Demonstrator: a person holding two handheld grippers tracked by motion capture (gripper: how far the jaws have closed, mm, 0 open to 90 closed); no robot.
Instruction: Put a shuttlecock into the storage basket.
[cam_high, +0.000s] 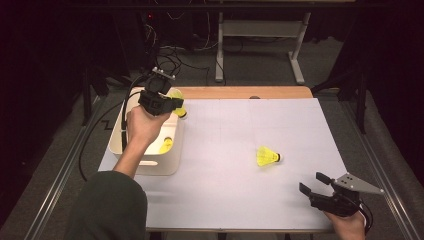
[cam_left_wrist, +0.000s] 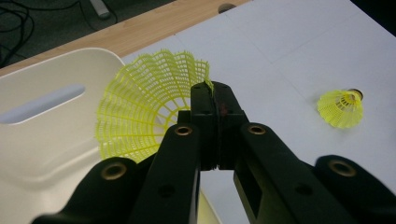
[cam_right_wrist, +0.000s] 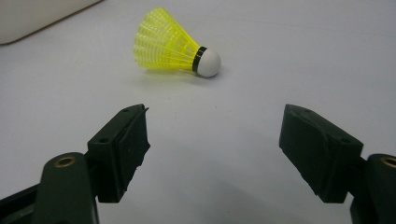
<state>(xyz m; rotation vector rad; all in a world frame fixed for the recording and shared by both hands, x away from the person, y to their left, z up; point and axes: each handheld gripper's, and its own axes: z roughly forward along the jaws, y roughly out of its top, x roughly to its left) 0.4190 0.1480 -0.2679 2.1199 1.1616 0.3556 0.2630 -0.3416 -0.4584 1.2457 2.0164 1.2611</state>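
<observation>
The left hand-held gripper (cam_high: 176, 106) is raised above the far right edge of the white bin (cam_high: 120, 131), at about 10 o'clock on the bench (cam_high: 225, 200) in the high view. Its jaws are pressed together on the rim of the skirt of a yellow shuttlecock (cam_left_wrist: 140, 109); in the left gripper view the mesh skirt fans out toward 10 o'clock from the jaw tips, above the bin's rim. The cork end of this shuttlecock points toward 3 o'clock in the high view.

A second yellow shuttlecock (cam_high: 166, 145) lies inside the bin, near its right wall.

A third yellow shuttlecock (cam_right_wrist: 173, 44) lies on its side on the white bench surface, right of centre, with its white cork toward 3 o'clock. It is well apart from the bin.

The right hand-held gripper (cam_high: 312, 184) is at about 5 o'clock on the bench, low over the surface near the front edge. Its jaws stand wide apart with nothing between them. In the right gripper view the third shuttlecock lies ahead of the jaws toward 12 o'clock, not touching them.
</observation>
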